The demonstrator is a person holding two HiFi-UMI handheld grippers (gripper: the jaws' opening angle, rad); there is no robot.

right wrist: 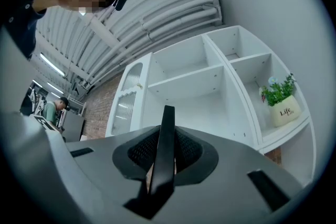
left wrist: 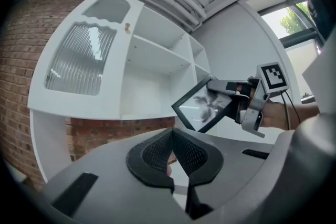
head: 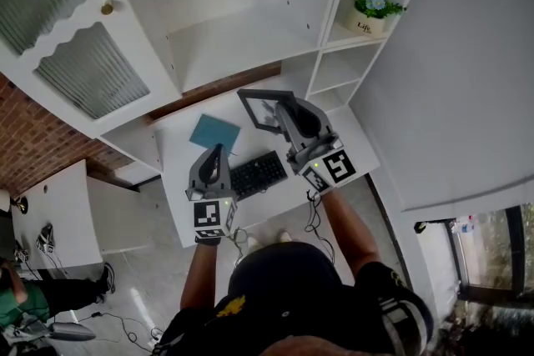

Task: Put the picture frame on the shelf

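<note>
Right gripper is clamping the picture frame by its edge, facing the white shelf. Left gripper is hovering alongside, jaws together, empty.

This is a home-study corner staged in an industrial hall. A white shelf unit with a potted plant stands behind a desk with a keyboard by a brick wall. Bare ceiling pipes run overhead, and another person is off to the left.
</note>
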